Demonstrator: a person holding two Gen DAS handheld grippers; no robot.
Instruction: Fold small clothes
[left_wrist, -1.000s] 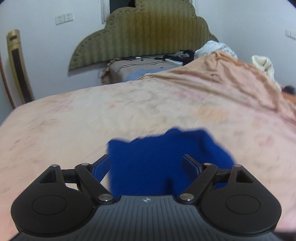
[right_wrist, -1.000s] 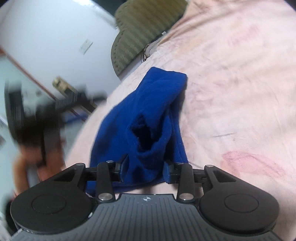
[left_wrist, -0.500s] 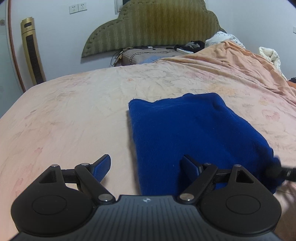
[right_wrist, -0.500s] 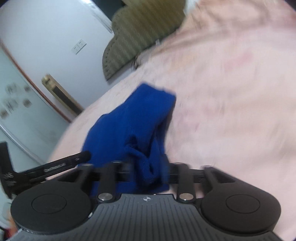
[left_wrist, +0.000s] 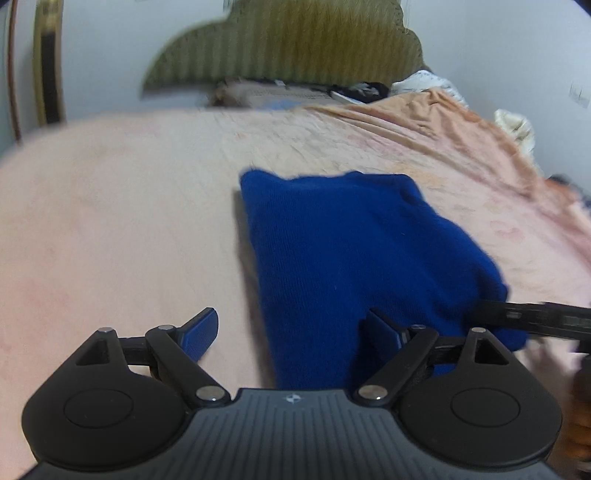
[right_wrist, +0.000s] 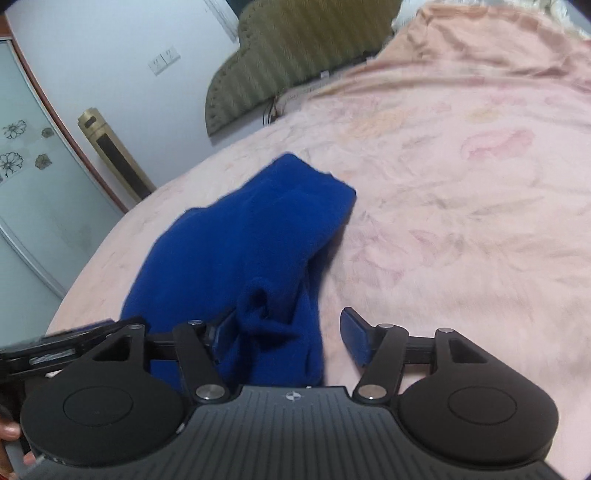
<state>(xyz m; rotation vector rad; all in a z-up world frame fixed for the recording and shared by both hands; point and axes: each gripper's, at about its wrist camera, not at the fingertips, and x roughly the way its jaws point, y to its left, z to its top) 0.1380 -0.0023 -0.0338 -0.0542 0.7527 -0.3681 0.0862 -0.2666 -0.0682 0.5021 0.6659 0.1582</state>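
Observation:
A folded blue knit garment (left_wrist: 354, 258) lies flat on the pink bedsheet (left_wrist: 110, 221). My left gripper (left_wrist: 291, 326) hovers low at its near left edge, jaws wide and still opening a little, with that edge between them and neither pad pressing. In the right wrist view the blue garment (right_wrist: 251, 240) has a bunched near corner between the jaws of my right gripper (right_wrist: 290, 326). Those jaws are opening: the left pad rests against the cloth and the right fingertip (right_wrist: 352, 332) stands clear of it. The right gripper's finger (left_wrist: 535, 319) shows at the garment's right corner.
An olive padded headboard (left_wrist: 288, 48) with pillows and clutter stands at the far end. A rumpled orange blanket (left_wrist: 461, 122) covers the bed's right side. A gold tower fan (right_wrist: 114, 155) and a frosted glass door (right_wrist: 22, 155) stand left of the bed.
The right jaws have spread and released the bunched blue cloth they pinched. The garment now lies flat. My left gripper has come down lower over its near edge.

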